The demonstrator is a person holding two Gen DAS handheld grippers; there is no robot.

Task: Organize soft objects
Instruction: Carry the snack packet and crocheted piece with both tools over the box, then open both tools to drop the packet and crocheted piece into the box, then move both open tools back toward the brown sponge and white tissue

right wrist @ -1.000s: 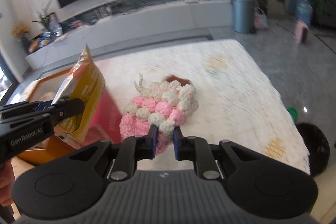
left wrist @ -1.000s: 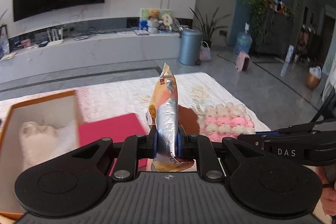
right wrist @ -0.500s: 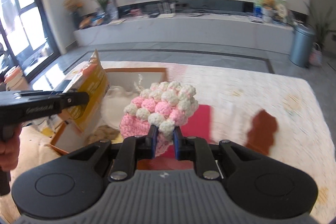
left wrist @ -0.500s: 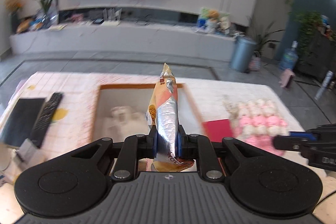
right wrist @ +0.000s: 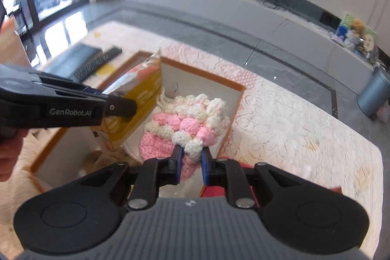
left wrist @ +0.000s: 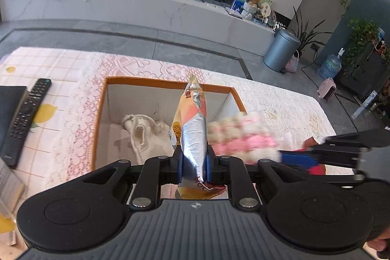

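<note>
Left gripper (left wrist: 193, 166) pinching snack bag (left wrist: 192, 128), right gripper (right wrist: 191, 166) pinching crocheted pouch (right wrist: 187, 123), both above orange-rimmed box (left wrist: 168, 83)

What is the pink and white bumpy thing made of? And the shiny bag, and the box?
Bumpy thing: looks like soft crocheted yarn, matte; its surface is knotted bobbles.
Bag: probably foil-lined plastic; silvery, creased, reflecting light.
Box: seems cardboard, with thin stiff walls, orange rim and plain white inside.
</note>
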